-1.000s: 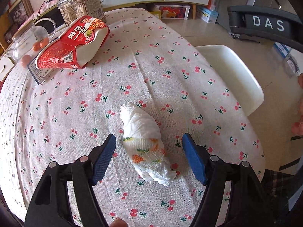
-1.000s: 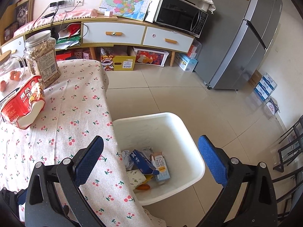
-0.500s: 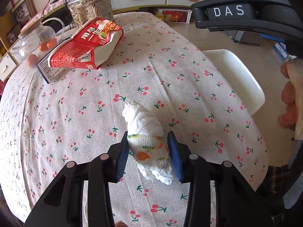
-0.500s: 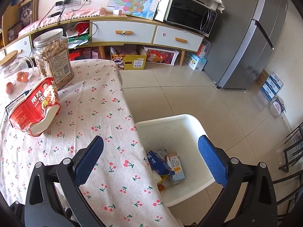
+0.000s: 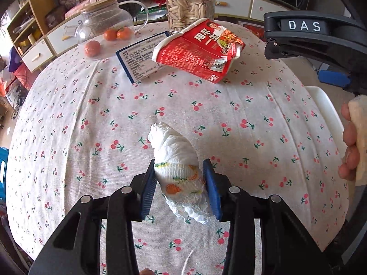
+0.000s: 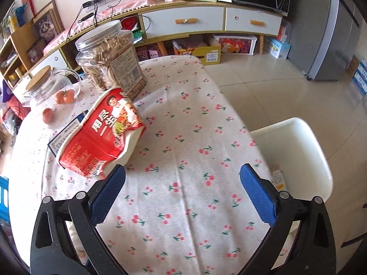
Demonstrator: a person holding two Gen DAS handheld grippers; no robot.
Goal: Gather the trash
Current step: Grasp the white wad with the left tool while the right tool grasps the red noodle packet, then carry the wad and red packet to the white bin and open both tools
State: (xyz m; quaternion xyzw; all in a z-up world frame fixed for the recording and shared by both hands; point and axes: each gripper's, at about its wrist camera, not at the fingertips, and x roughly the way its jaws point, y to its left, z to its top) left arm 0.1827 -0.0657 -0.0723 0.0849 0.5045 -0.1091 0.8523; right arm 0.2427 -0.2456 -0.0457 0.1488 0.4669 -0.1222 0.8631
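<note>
My left gripper (image 5: pixel 181 183) is shut on a crumpled white tissue wad (image 5: pixel 179 167) with orange and green print, held just over the cherry-print tablecloth (image 5: pixel 240 105). A red crushed noodle cup (image 5: pixel 199 50) lies further back on the table; it also shows in the right wrist view (image 6: pixel 103 137). My right gripper (image 6: pixel 182 190) is open and empty above the table, just right of the cup. It shows in the left wrist view at the upper right (image 5: pixel 330 78). The white trash bin (image 6: pixel 305 144) stands on the floor beside the table's right edge, with some trash inside.
A blue-edged paper label (image 5: pixel 140 57) lies under the cup. A clear jar of seeds (image 6: pixel 110 59) and a glass teapot (image 6: pixel 50 87) with oranges (image 6: pixel 65 96) stand at the table's back. A sideboard, microwave and fridge (image 6: pixel 337 27) line the room.
My left gripper closed on the tissue wad and lifted it slightly. My right gripper swung left from over the bin to over the table near the red cup.
</note>
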